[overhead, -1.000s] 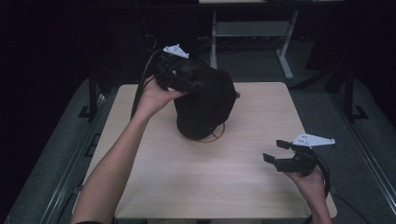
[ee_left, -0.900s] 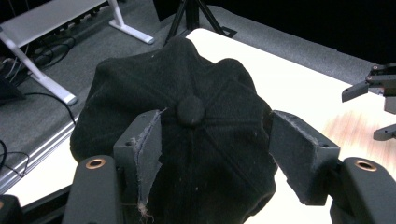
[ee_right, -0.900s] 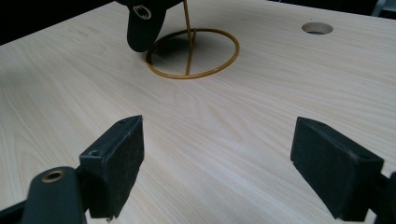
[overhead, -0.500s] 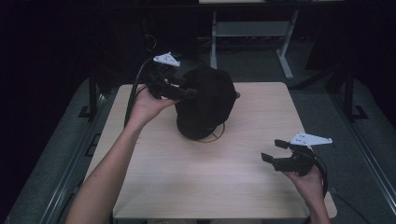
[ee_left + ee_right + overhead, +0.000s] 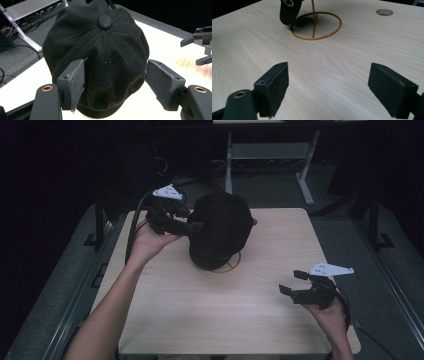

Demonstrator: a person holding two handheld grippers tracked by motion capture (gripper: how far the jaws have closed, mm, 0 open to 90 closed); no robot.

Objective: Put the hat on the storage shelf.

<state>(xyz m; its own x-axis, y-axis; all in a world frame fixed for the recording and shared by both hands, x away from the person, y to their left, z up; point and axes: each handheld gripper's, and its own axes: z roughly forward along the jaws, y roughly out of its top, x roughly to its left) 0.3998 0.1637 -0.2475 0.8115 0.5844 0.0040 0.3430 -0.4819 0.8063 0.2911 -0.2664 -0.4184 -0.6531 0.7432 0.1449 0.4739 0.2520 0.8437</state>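
Note:
A black flat cap (image 5: 220, 230) (image 5: 100, 50) sits on a gold wire stand whose ring base (image 5: 234, 268) (image 5: 315, 25) rests on the pale wooden table (image 5: 200, 310). My left gripper (image 5: 192, 224) (image 5: 115, 85) reaches in from the cap's left side, level, with the cap's lower edge between its jaws. These jaws have just been opening; a gap shows between the right-hand pad (image 5: 162, 85) and the cap. My right gripper (image 5: 291, 282) (image 5: 328, 85) hovers open near the table's front right, nothing between its pads. The cap's brim (image 5: 288, 10) hangs over the ring.
A round hole (image 5: 385, 11) is cut in the tabletop beyond the stand. Behind the table stands a grey metal frame (image 5: 270, 151) with cables on the dark floor. The right gripper (image 5: 192, 51) appears far off in the left gripper view.
The left hand and its gripper have drawn leftward and slightly down along the cap's side. The cap stays on its stand. The right hand has kept still.

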